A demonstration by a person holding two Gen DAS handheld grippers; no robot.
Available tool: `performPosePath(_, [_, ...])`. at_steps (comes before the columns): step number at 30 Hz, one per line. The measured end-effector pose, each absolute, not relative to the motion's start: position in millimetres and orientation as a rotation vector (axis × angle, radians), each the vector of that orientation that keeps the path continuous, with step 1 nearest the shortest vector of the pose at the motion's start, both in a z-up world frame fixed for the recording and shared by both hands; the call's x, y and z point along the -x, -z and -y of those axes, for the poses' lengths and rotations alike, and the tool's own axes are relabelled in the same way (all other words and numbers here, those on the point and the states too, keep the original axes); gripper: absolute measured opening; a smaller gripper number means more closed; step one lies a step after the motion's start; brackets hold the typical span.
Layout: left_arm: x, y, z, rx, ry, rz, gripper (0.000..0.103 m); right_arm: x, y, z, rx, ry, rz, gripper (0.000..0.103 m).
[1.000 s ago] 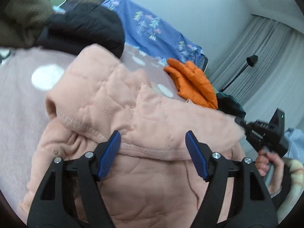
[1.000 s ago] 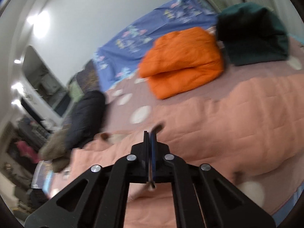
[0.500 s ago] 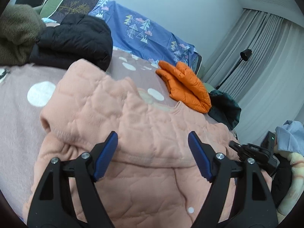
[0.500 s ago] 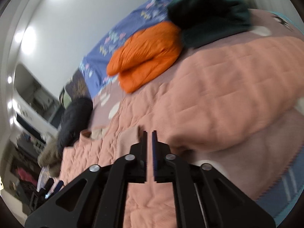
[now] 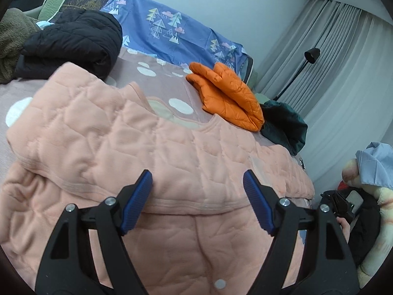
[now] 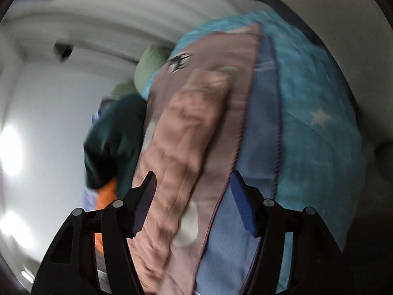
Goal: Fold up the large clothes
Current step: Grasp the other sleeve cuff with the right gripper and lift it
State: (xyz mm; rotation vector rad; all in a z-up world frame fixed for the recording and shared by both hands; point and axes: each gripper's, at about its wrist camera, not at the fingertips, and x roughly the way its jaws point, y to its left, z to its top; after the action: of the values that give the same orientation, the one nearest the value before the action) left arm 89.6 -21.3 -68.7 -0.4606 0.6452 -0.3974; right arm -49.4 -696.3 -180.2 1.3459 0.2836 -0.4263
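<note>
On the bed (image 5: 169,81) a peach quilted garment (image 5: 137,147) is lying folded (near side), while the left gripper (image 5: 197,194) is hovering wide apart and the right gripper (image 6: 194,194), its jaws just opening, is holding nothing.

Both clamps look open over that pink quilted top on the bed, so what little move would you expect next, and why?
Probably the left gripper eases down and closes on the folded edge of the pink quilted garment just ahead of it. Its jaws stand open with nothing held. The right gripper, whose jaws have just been opening, is empty too, in a blurred view.
</note>
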Motion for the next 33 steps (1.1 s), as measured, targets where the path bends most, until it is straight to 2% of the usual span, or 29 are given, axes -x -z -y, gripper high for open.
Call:
performPosePath(9, [-98.0, 74.9, 41.7, 0.435, 0.391, -0.668, 0.078, 26.7, 173.3, 718.2, -1.302, 0.439, -0.245, 0.063])
performPosePath(21, [-103.7, 68.4, 57.8, 0.463, 0.427, -0.67, 0.079, -16.1, 193.7, 736.1, -1.368, 0.438, -0.277, 0.062])
performPosePath(23, [-104.3, 66.2, 62.1, 0.457, 0.438, -0.669, 0.079, -20.3, 192.6, 740.7, -1.349, 0.473, -0.274, 0.058])
performPosePath(24, [-104.9, 66.0, 64.2, 0.455, 0.443, -0.67, 0.079, -22.0, 193.1, 742.8, -1.352, 0.487, -0.279, 0.05])
performPosePath(25, [-105.4, 66.6, 65.4, 0.461, 0.448, -0.674, 0.079, -23.6, 192.8, 743.7, -1.349, 0.497, -0.286, 0.038])
performPosePath(26, [-106.0, 68.1, 66.2, 0.473, 0.455, -0.68, 0.079, -25.2, 191.0, 743.4, -1.333, 0.501, -0.291, 0.032])
performPosePath(27, [-106.4, 70.0, 66.5, 0.488, 0.463, -0.686, 0.079, -26.3, 186.2, 741.2, -1.295, 0.503, -0.288, 0.019])
performPosePath(28, [-106.7, 72.0, 67.3, 0.5, 0.468, -0.691, 0.079, -25.6, 180.4, 737.9, -1.259, 0.509, -0.277, 0.014])
performPosePath(33, [-104.0, 70.2, 74.1, 0.511, 0.491, -0.69, 0.079, -18.7, 132.0, 711.4, -1.059, 0.496, -0.196, 0.012])
